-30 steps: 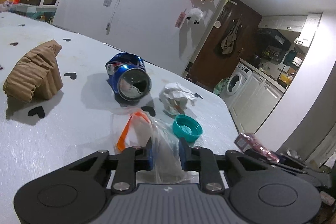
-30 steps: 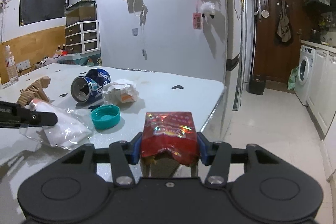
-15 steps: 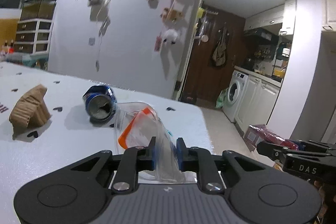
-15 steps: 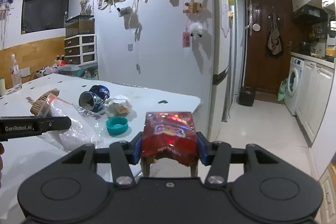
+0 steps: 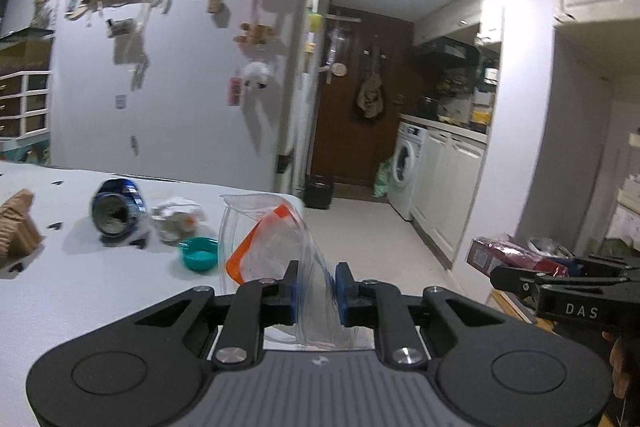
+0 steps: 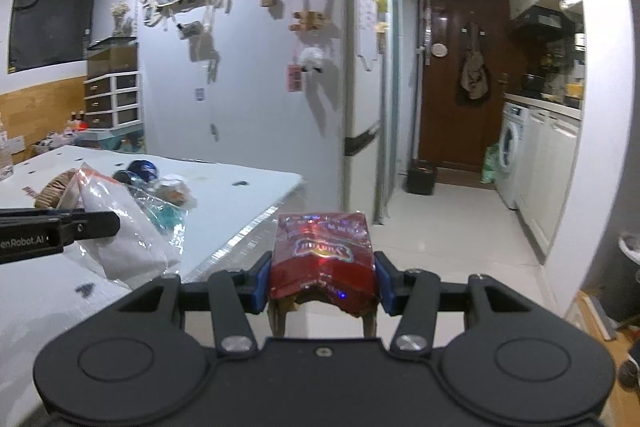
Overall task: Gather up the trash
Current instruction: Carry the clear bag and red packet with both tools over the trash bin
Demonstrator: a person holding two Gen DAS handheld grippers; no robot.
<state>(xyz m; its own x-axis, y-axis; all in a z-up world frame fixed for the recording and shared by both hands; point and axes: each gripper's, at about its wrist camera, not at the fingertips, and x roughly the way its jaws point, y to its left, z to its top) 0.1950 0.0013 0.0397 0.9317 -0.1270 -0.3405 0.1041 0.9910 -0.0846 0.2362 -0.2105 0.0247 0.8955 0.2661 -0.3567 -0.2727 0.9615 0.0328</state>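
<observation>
White worktop point(image 5: 80, 291): matte surface dotted with small black heart marks; its far right corner lies just behind the clear bag in the left wrist view, with pale floor tiles beyond the right edge.
Brown corrugated cardboard piece point(image 5: 16, 227): crumpled, at the left edge of the left wrist view, well apart from the worktop's right edge.
Clear plastic zip bag with an orange strip point(image 5: 276, 247): lifted off the worktop, standing up out of the left gripper point(image 5: 314, 291); the blue-padded jaws are pinched nearly together on its lower part. In the right wrist view the same bag point(image 6: 120, 227) hangs crumpled over the worktop near its right edge.
Red glossy foil snack packet point(image 6: 322, 255): clamped at its sides by the right gripper point(image 6: 322, 279), whose jaws stand at a middling width, filled by the packet; it is in the air, just off the worktop's right edge and above the floor. In the left wrist view it shows point(image 5: 516, 255) at the tip of the right gripper, far right.
Blue crushed drinks can point(image 5: 116, 207): lying on its side, open end toward the camera, toward the far edge of the worktop.
Crumpled white paper ball point(image 5: 178, 219): just right of the can, near it; blurred.
Teal round plastic lid point(image 5: 198, 254): open side up, in front of the paper ball, left of the bag.
</observation>
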